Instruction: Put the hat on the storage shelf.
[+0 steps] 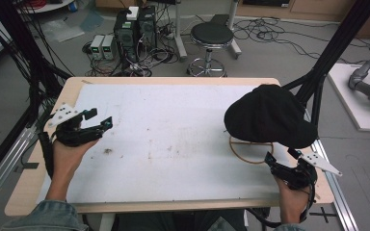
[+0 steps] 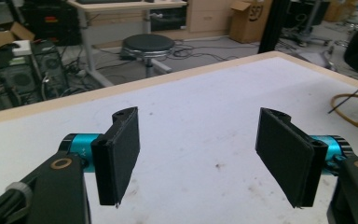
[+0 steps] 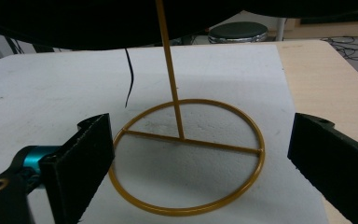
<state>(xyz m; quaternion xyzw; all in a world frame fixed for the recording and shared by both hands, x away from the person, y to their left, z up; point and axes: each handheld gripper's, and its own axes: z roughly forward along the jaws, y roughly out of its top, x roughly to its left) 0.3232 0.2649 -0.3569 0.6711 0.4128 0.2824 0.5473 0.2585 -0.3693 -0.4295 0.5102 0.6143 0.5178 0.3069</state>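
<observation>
black stool (image 1: 212, 36), computer towers (image 1: 135, 29), floor cables (image 1: 270, 29)

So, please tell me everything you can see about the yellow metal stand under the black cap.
The yellow thin metal stand has a flat ring base with one crossbar and a straight upright rod rising from the crossbar's middle. It looks like painted wire. It stands upright on the white table cover, near the right edge. The black fabric cap sits on its top. Nothing else touches it.

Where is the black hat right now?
In the high view the black hat sits on a gold stand at the table's right side, just beyond the right gripper.
</observation>
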